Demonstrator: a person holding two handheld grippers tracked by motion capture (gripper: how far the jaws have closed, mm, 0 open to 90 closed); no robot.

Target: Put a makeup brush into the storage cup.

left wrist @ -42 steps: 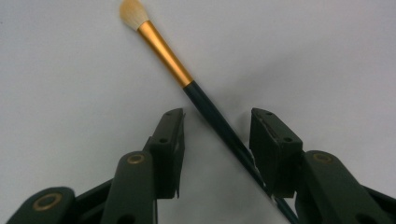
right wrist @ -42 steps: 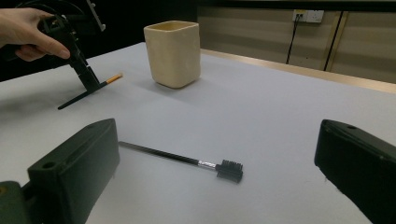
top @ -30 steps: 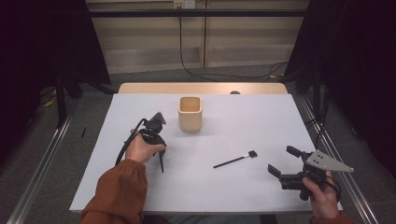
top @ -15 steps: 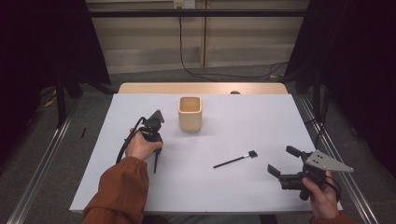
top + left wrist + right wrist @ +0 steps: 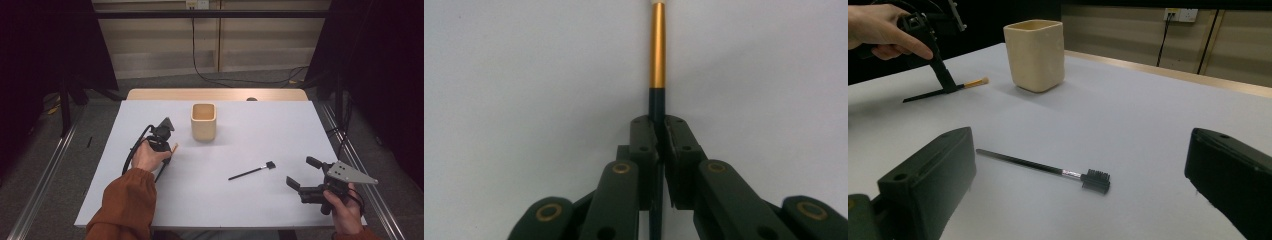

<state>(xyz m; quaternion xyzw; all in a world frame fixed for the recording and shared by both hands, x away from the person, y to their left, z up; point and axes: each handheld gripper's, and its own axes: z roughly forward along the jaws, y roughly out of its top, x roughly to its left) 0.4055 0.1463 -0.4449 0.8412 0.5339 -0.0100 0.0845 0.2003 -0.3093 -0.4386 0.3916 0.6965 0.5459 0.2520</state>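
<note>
Fingers of left gripper [image 5: 165,147] clamped on dark handle of thin brush [image 5: 657,55], gold ferrule sticking out beyond tips, brush low over white counter [image 5: 260,125] at left. Cup [image 5: 203,121] upright just right of it, near counter's far middle. Black spoolie [image 5: 251,171] lying flat right of centre, untouched. Right gripper [image 5: 306,176] at near right edge, fingers wide apart, holding nothing, spoolie ahead between them.

overhead, plus two low close-ups
</note>
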